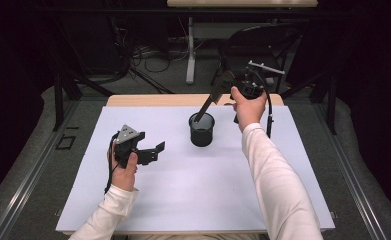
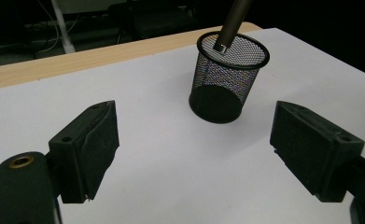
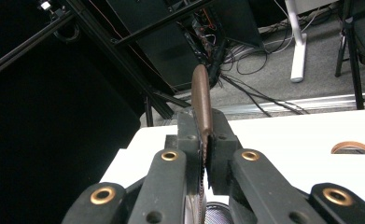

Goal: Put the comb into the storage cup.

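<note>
Black wire-mesh cup [image 2: 229, 77]; matt white sheet [image 2: 171, 154]; wooden table edge [image 2: 77, 60].

The high view looked down from above the table [image 1: 183, 200]; both gripper views sat close, sharing the mesh cup [image 2: 228, 77].
</note>
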Motion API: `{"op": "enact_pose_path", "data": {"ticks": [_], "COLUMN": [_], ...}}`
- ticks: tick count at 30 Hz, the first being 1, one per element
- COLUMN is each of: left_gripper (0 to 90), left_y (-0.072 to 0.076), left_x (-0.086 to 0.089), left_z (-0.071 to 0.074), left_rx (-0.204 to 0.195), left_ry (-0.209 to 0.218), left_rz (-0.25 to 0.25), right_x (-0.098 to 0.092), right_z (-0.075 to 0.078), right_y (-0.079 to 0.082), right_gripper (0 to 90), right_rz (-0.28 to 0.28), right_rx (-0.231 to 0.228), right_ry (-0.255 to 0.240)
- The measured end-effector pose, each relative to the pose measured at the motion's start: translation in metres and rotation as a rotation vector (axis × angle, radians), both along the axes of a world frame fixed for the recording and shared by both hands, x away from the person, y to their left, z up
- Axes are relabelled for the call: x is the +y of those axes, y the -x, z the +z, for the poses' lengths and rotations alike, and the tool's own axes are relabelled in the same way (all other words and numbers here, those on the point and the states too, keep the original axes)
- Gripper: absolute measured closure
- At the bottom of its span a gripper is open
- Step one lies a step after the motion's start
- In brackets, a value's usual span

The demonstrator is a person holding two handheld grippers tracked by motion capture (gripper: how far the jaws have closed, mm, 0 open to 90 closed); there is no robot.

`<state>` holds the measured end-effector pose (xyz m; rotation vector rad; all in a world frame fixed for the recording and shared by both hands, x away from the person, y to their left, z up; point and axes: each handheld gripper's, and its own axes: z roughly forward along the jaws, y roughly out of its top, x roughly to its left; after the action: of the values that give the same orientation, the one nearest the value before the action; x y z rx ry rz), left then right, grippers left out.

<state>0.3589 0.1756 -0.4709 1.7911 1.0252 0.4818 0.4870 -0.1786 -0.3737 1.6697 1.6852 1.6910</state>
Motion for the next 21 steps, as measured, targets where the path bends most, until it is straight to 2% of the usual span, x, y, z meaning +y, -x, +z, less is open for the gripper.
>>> {"op": "enact_pose_path", "data": {"ticks": [21], "left_gripper": [15.7], "left_y": [0.000], "left_x": [0.000], "left_z": [0.000], "left_rx": [0.001], "left_ry": [-0.002], "left_rz": [-0.001], "right_x": [0.005], "right_z": [-0.020], "right_y": [-0.004], "right_gripper": [86.6], "right_rz": [0.000], "right_rx": [0.030], "right_ry": [0.007]}}
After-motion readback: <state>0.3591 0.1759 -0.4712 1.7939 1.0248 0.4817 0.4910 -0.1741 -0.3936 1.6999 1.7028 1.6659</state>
